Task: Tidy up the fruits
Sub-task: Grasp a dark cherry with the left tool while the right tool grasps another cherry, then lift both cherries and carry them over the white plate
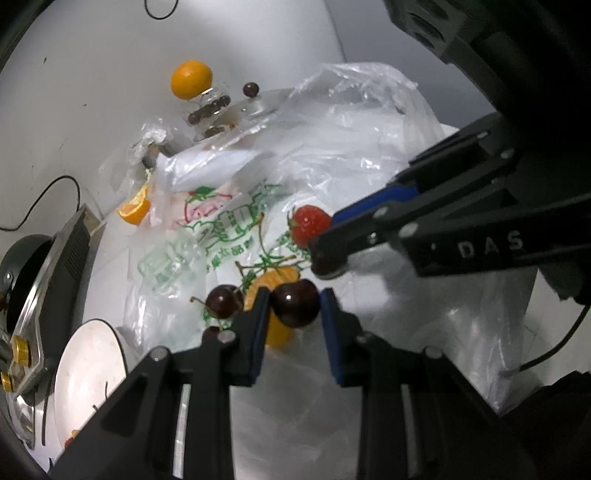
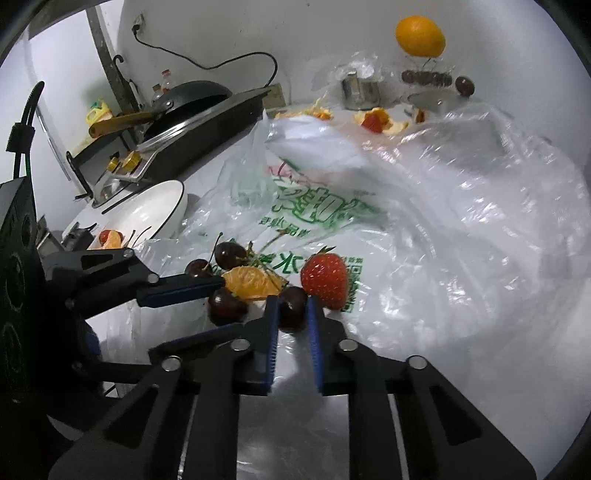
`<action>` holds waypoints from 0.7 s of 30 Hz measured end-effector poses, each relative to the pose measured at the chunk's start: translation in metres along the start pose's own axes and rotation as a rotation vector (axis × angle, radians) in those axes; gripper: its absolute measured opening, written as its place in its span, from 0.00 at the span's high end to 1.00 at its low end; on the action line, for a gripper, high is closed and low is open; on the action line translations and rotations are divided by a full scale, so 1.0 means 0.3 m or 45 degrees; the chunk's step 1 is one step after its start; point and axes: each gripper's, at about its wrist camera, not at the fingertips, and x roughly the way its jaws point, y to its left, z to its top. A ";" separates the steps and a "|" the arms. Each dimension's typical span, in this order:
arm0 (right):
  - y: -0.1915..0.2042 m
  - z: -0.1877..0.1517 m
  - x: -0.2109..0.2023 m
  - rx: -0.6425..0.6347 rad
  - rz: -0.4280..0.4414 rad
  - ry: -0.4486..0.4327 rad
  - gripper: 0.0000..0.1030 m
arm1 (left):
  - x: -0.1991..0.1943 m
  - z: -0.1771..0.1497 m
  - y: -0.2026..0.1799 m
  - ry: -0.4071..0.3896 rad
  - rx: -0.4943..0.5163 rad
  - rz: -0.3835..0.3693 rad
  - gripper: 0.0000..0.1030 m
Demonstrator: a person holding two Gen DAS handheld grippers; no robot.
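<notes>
Loose fruit lies on a printed plastic bag on the counter. In the left wrist view, my left gripper has a dark cherry between its pads; the left pad touches it, the right pad stands a little off. A second cherry, an orange segment and a strawberry lie beyond. My right gripper is shut on a dark cherry, next to the strawberry and orange segment. The right gripper also shows in the left view.
A white plate with fruit pieces sits left, beside a stove with a black pan. A whole orange tops a glass stand with cherries at the back. Orange peel and a crumpled clear bag lie right.
</notes>
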 end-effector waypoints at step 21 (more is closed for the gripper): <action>0.057 0.008 0.103 -0.014 -0.063 0.072 0.74 | -0.153 -0.048 0.166 -0.074 -0.223 0.037 0.73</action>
